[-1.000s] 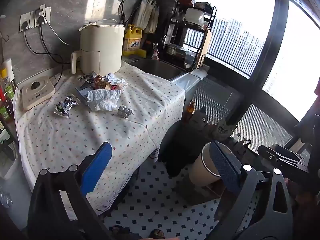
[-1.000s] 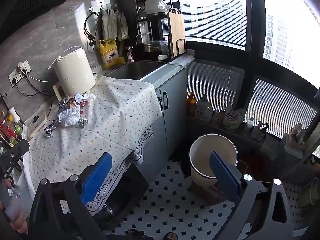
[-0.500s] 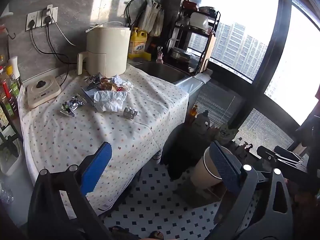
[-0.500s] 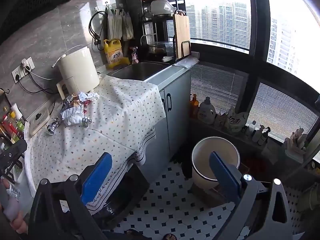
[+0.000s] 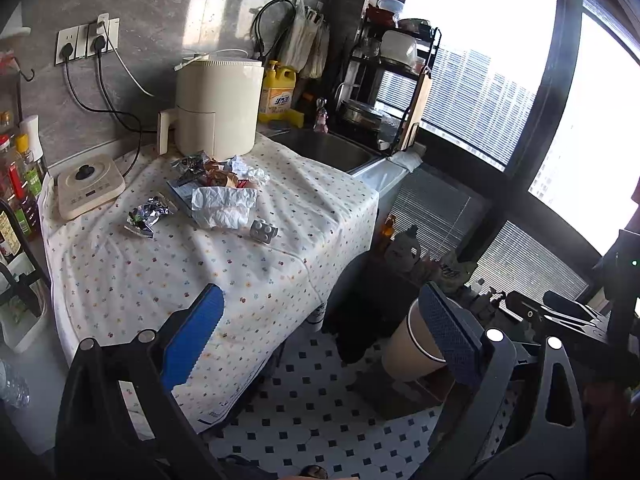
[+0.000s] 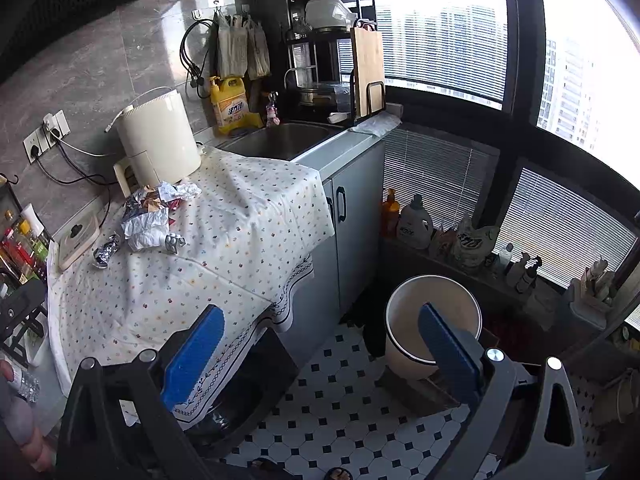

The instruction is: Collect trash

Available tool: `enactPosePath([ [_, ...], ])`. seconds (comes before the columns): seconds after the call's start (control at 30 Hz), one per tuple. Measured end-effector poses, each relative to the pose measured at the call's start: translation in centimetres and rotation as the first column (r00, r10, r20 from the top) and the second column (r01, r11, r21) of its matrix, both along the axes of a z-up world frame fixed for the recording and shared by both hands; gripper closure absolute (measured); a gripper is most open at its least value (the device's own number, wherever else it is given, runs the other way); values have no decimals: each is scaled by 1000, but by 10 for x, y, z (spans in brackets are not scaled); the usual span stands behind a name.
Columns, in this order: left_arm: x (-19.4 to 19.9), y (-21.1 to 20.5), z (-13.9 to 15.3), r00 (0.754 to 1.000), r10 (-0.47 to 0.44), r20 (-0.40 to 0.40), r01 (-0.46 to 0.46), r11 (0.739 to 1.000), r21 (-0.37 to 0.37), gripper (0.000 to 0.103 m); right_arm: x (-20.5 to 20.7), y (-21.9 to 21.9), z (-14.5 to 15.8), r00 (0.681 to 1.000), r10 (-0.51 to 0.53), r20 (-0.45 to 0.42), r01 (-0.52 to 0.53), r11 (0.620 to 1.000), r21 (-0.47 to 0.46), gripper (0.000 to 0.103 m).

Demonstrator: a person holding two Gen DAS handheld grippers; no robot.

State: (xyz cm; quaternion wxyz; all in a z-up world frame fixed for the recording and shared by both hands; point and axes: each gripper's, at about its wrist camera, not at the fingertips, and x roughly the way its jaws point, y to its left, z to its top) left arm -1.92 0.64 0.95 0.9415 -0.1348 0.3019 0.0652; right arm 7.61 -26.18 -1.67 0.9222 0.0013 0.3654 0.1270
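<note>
A pile of trash lies on the flowered tablecloth [image 5: 168,280] in front of a cream appliance [image 5: 218,108]: crumpled white paper [image 5: 224,206], a foil wrapper [image 5: 146,216], a pill blister [image 5: 264,231] and several snack wrappers [image 5: 212,172]. The pile also shows in the right wrist view [image 6: 150,220]. A beige trash bin [image 6: 430,328] stands on the tiled floor, also in the left wrist view [image 5: 412,344]. My left gripper [image 5: 320,320] is open and empty, well short of the pile. My right gripper [image 6: 320,328] is open and empty, above the floor between counter and bin.
A sink [image 6: 280,140], yellow detergent jug [image 6: 230,106] and dish rack [image 6: 332,40] stand behind the cloth. A small scale [image 5: 90,188] and sauce bottles [image 5: 16,184] are at the left. Cleaning bottles [image 6: 414,220] line the window sill. The floor [image 6: 340,408] is black-dotted tile.
Both grippers have drifted a little: the counter and the trash pile have shifted right and slightly down in both views. Both stay open and empty.
</note>
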Motion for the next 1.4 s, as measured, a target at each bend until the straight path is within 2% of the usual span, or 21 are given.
enactPosePath([
  [0.8,2,3,15,999,21,49,-22,1000,16,6,11,7,10,999,33,22,-34,999,8,8],
  [1.4,1,5,11,998,45,53,-45,999,-3,6,15,5,10,998,51,22,-51,999,12,8],
])
